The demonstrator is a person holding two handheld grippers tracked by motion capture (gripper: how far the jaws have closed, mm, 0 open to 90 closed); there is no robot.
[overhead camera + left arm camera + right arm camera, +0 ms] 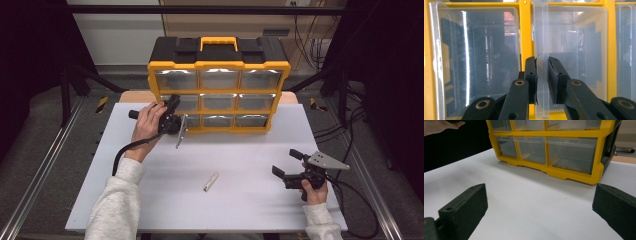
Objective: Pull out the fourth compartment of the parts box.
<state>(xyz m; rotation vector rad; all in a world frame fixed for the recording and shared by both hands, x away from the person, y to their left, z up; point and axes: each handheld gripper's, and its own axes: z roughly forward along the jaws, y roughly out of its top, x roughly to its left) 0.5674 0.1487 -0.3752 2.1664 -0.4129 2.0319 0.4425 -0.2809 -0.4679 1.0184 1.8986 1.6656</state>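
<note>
The left gripper (542, 82) was at the organizer's (218, 65) lower left corner, its jaws clamped on the clear pull tab (541, 50) of a drawer (571, 50), the tab standing upright between the pads. The right gripper (287, 165) rested on the desk (250, 165) well to the organizer's front right, jaws wide apart and holding nothing. A small pale bar (211, 182) lay on the desk in front of the organizer, between the two grippers.
</note>
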